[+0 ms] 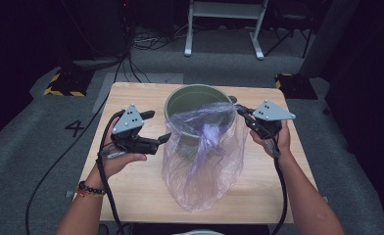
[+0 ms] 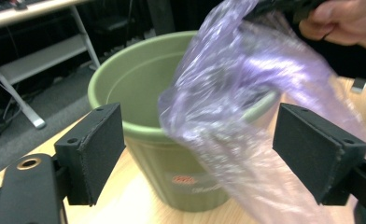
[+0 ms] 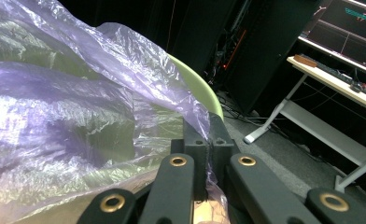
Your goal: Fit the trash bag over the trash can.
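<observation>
At the left of the light wooden table [image 1: 131, 196], the left gripper [image 1: 164, 139] hovers over bare tabletop with its jaws spread wide and nothing pinched, its tips just beside the translucent purple plastic bag [image 1: 204, 156]. The left gripper view shows the gap between the two black pads [image 2: 97, 149] and the bag hanging loose between them, untouched. At mid-table the round green plastic bucket [image 1: 190, 95] stands upright near the far edge, and the bag drapes over its near rim and down to the near edge. The bucket's red printed label [image 2: 183, 179] shows in the left gripper view. At the right, the right gripper [image 1: 241, 113] is clamped on the bag's top edge beside the bucket rim; the right gripper view shows film squeezed between the closed jaws.
</observation>
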